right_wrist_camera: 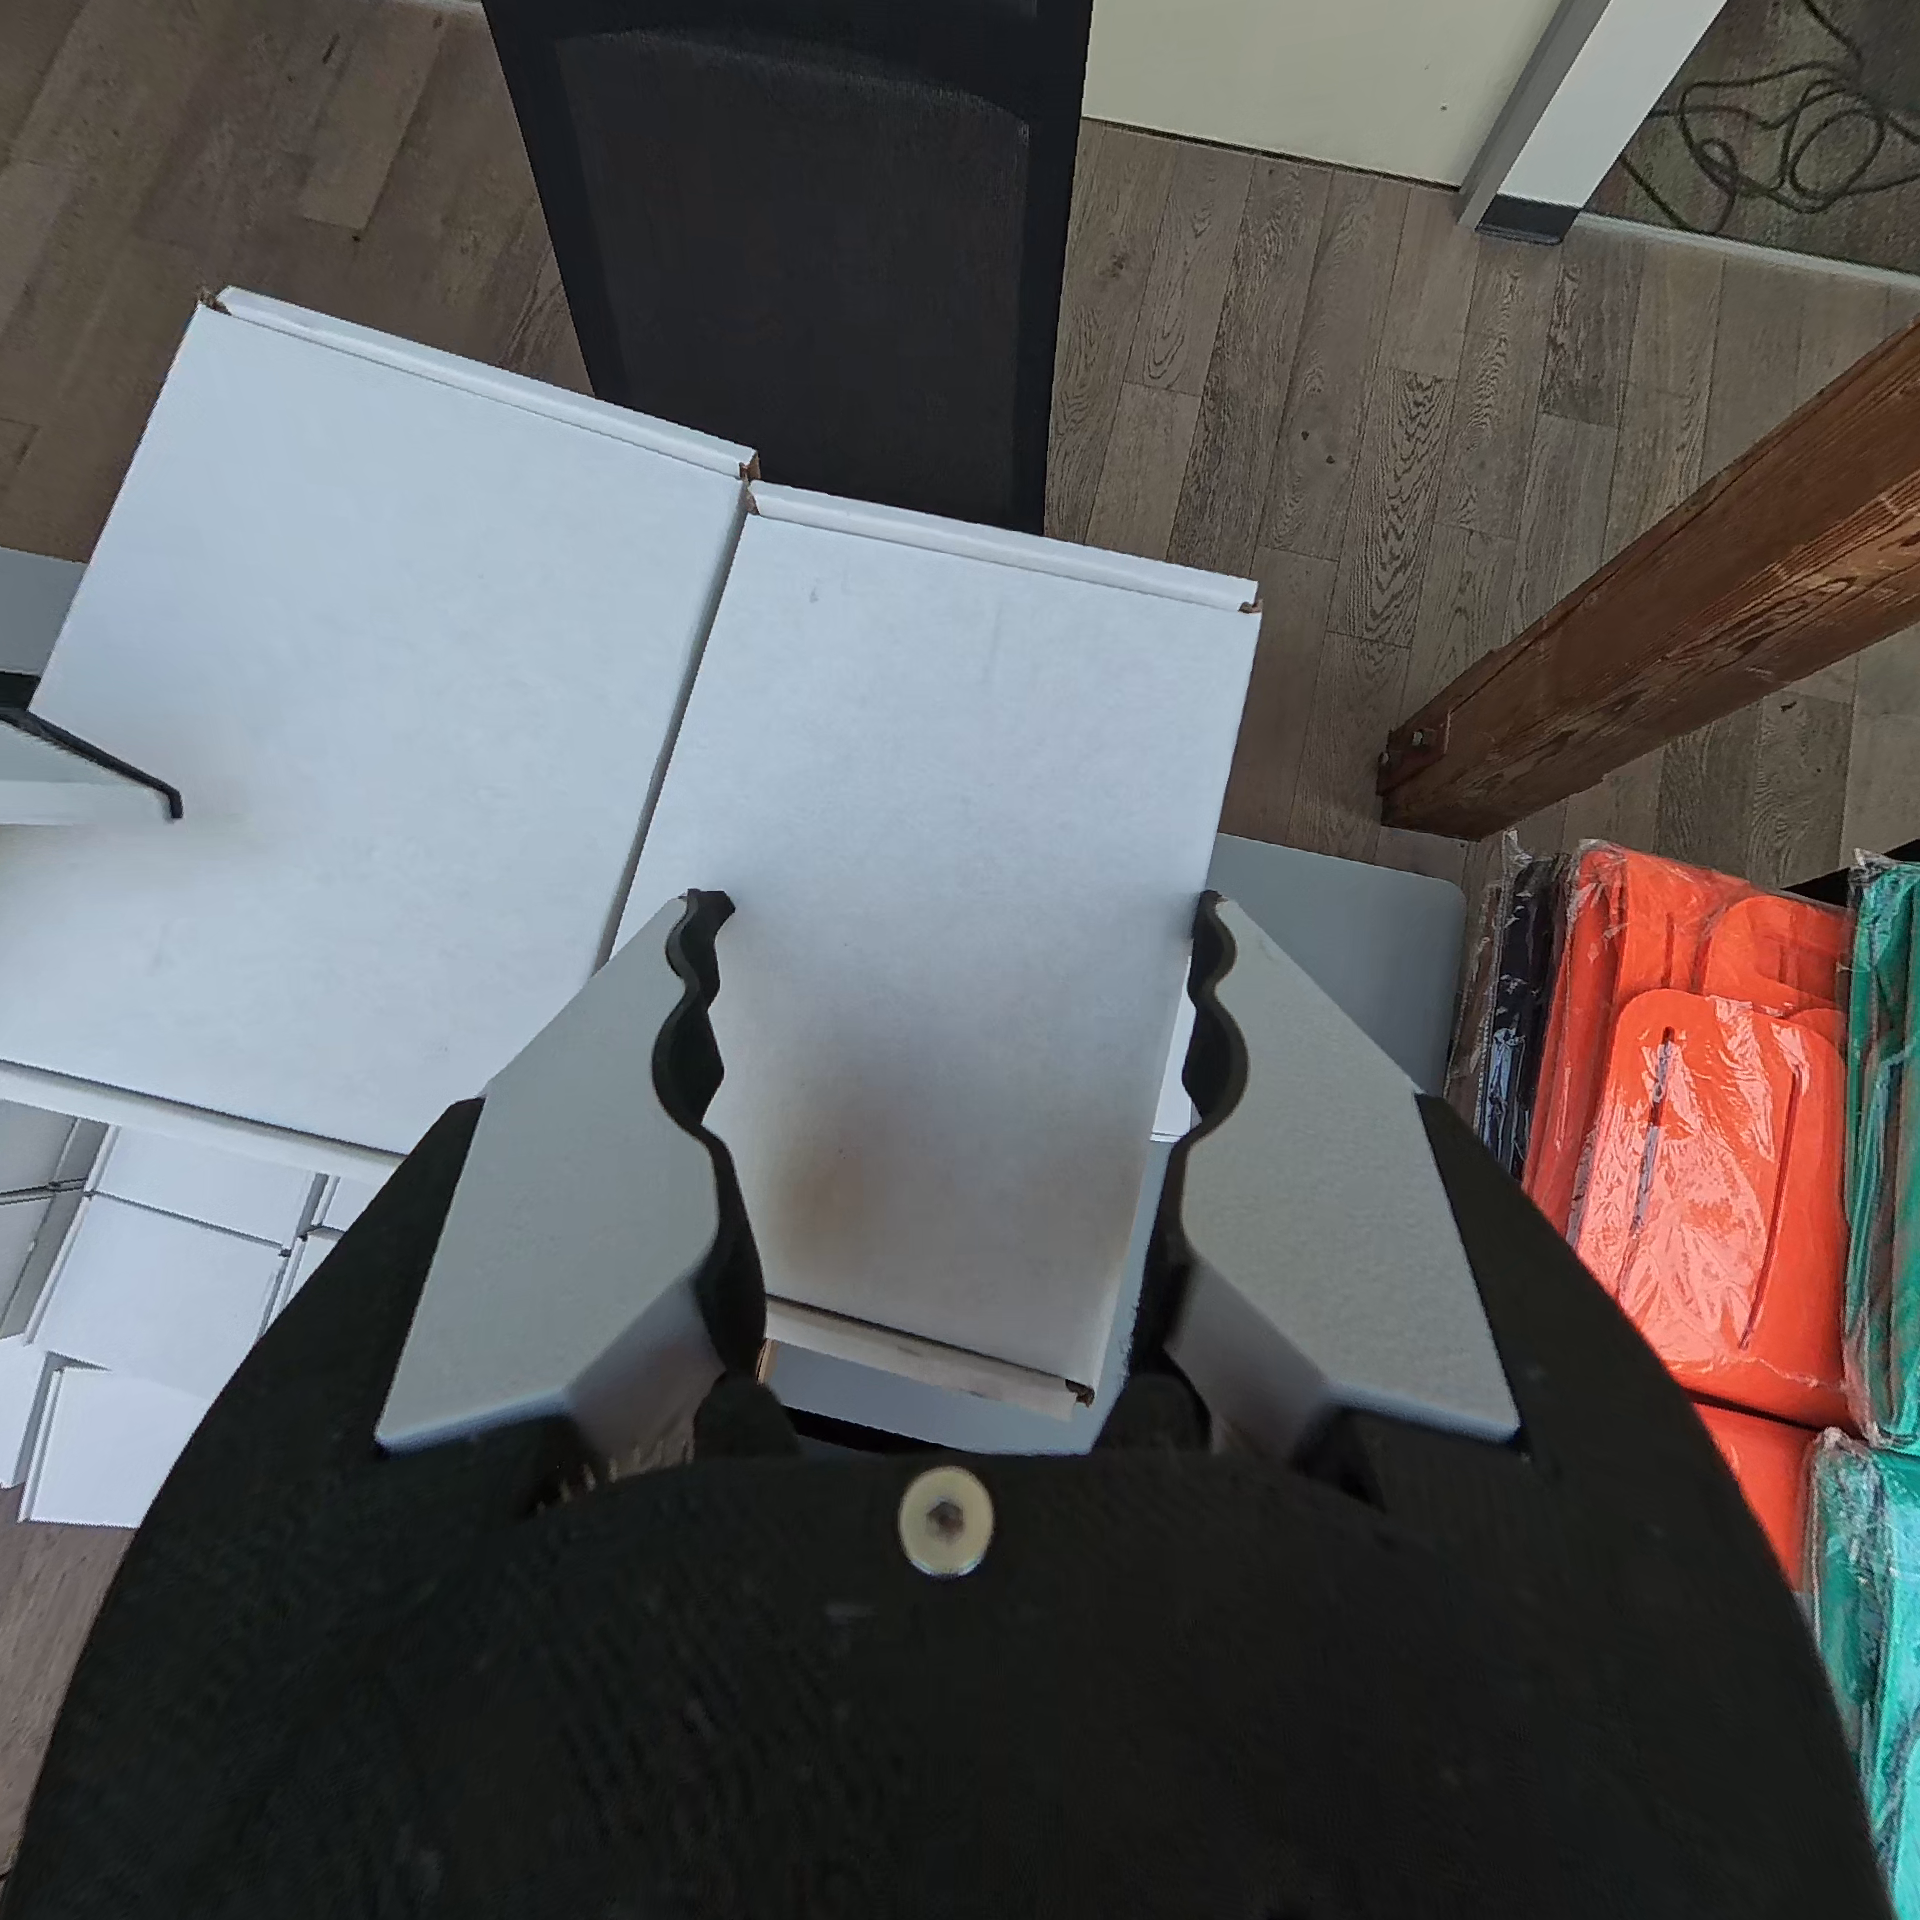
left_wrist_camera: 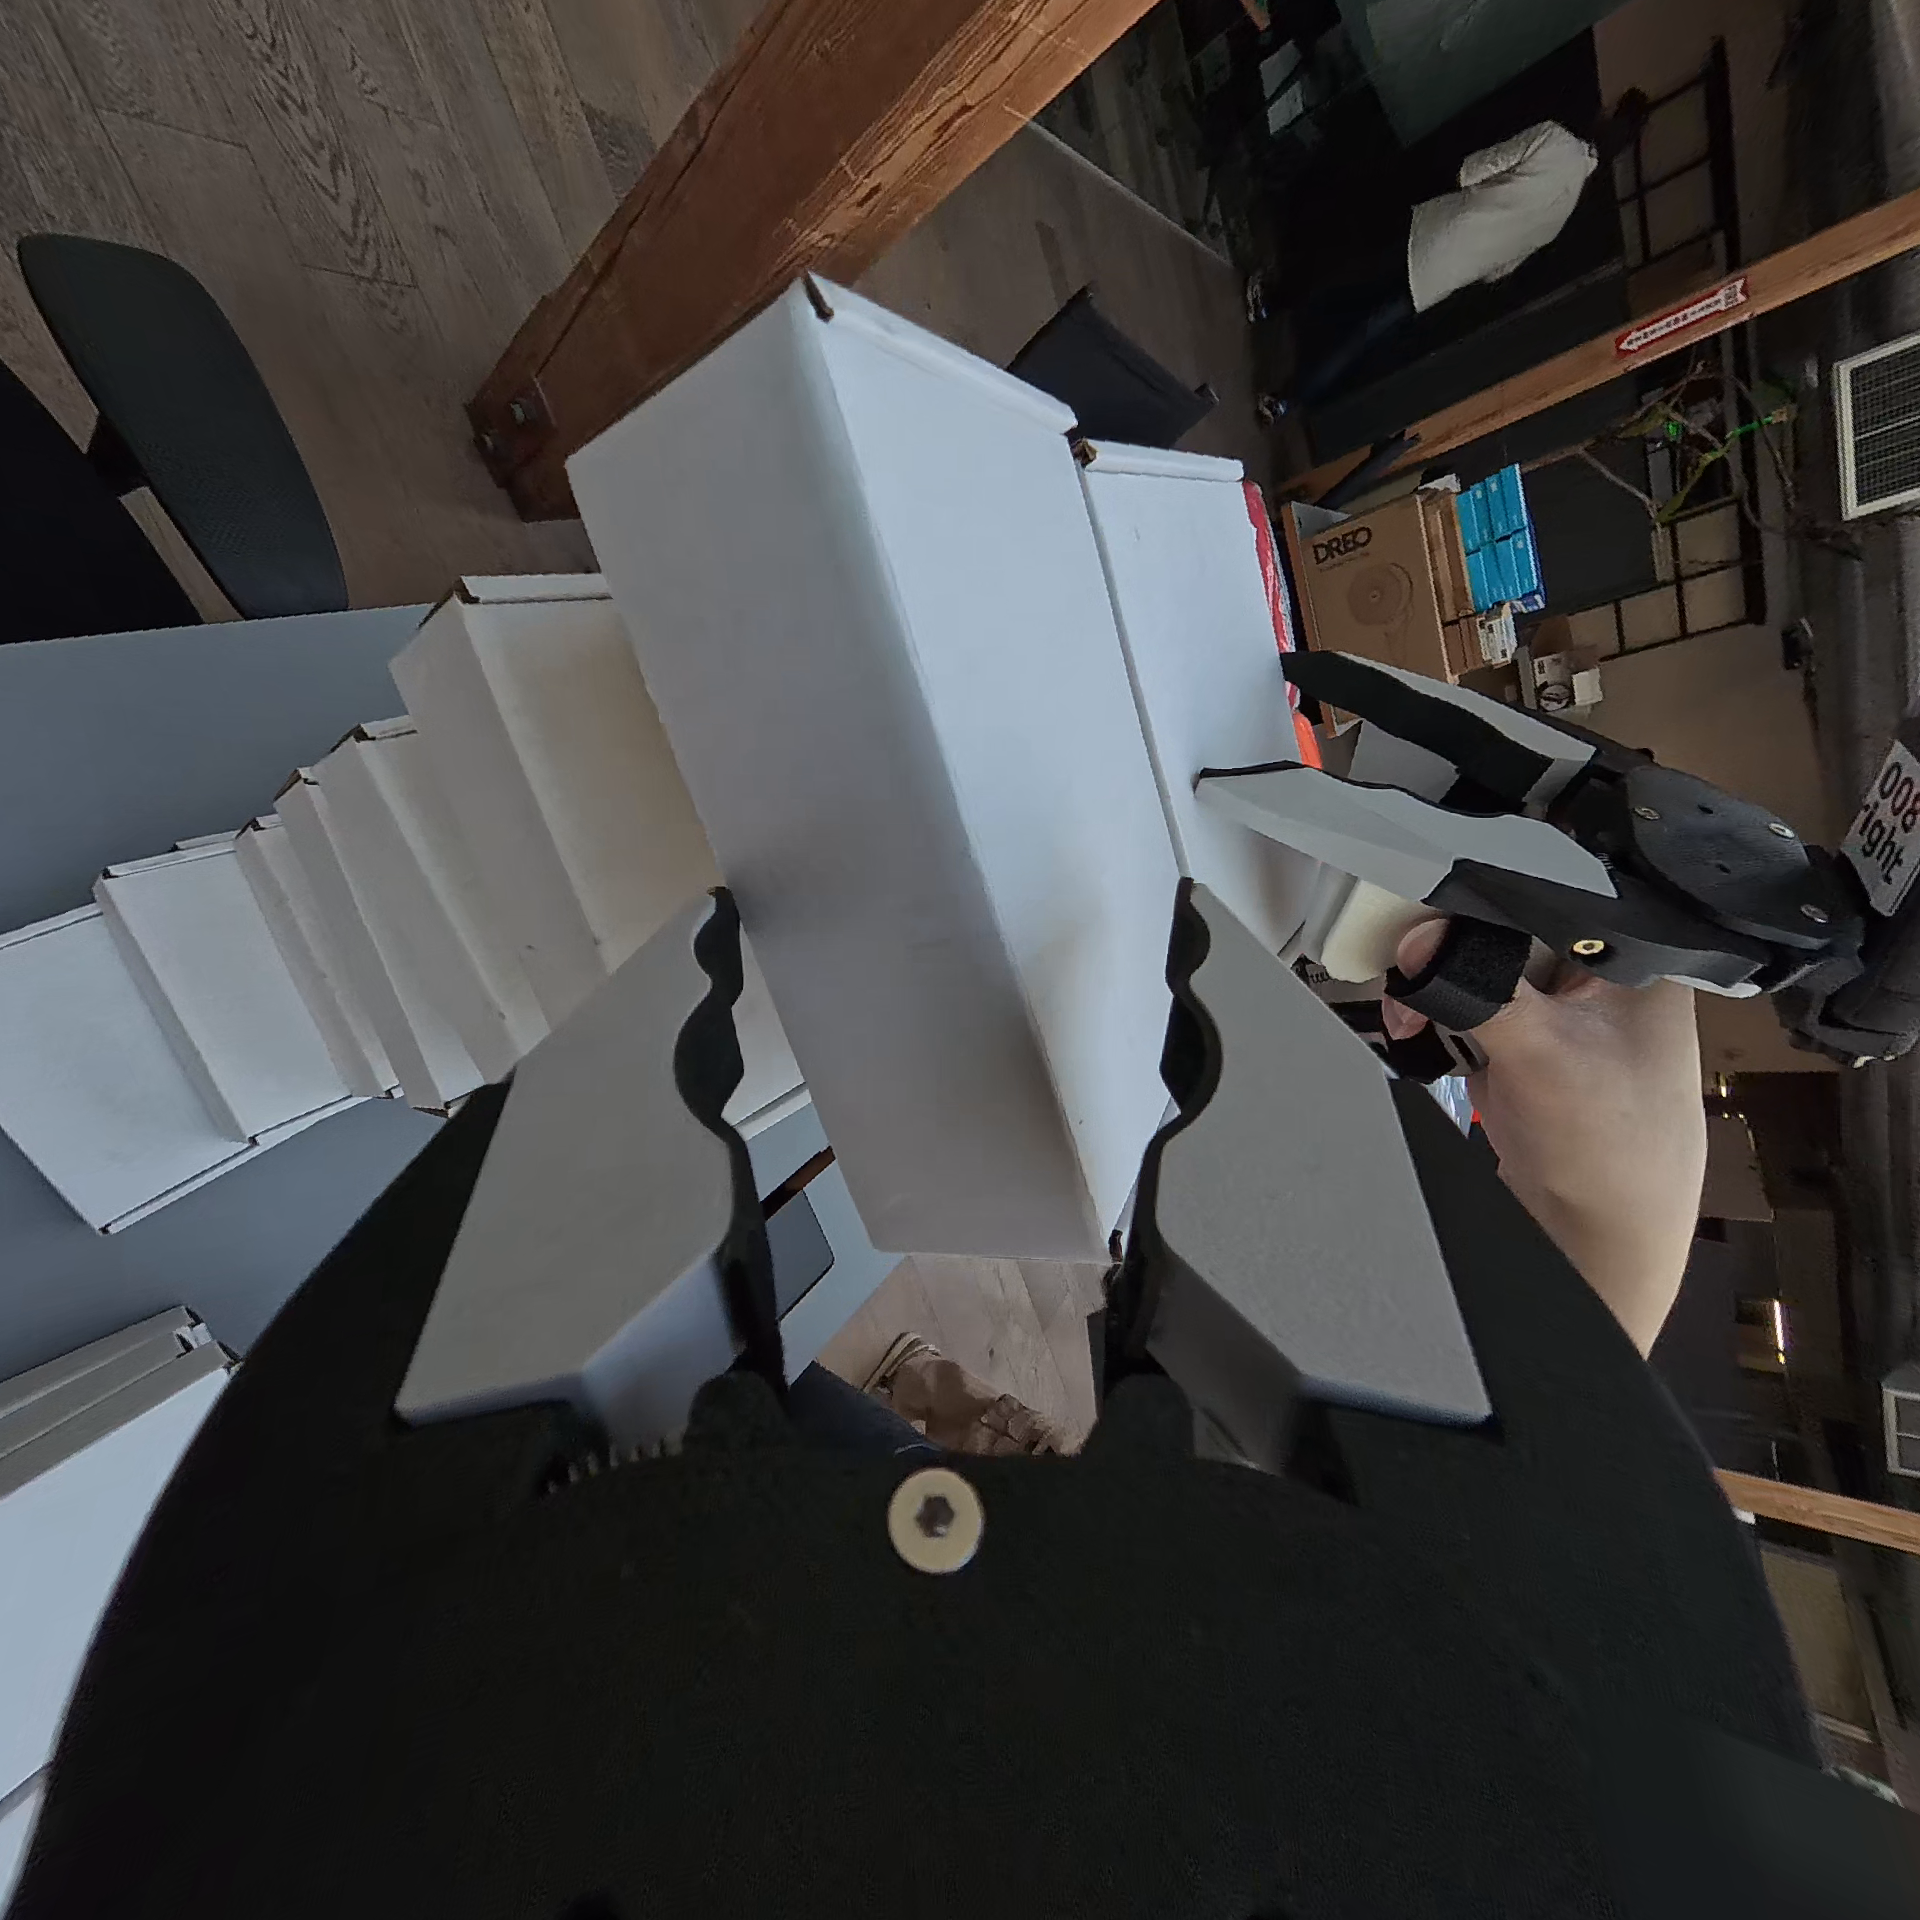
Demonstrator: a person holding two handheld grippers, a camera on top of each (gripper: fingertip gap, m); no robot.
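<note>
My left gripper (left_wrist_camera: 951,909) is shut on a white cardboard box (left_wrist_camera: 862,727), held by its long sides and lifted off the grey table (left_wrist_camera: 156,727). It tilts away from me. My right gripper (right_wrist_camera: 958,904) is shut on a second white box (right_wrist_camera: 935,810), held beside the first. In the left wrist view the right gripper (left_wrist_camera: 1247,738) comes in from the right, a hand (left_wrist_camera: 1558,1091) behind it, its fingers clamped across that second box (left_wrist_camera: 1174,644). In the right wrist view the first box (right_wrist_camera: 364,675) lies left of mine, with a left fingertip (right_wrist_camera: 94,758) at the edge.
Several closed white boxes (left_wrist_camera: 436,862) stand in a row on the grey table. More white boxes (right_wrist_camera: 156,1299) lie lower left. A wooden beam (right_wrist_camera: 1662,623) and a black chair (right_wrist_camera: 810,260) stand beyond. Orange (right_wrist_camera: 1704,1143) and green (right_wrist_camera: 1881,1143) wrapped packs are stacked at right.
</note>
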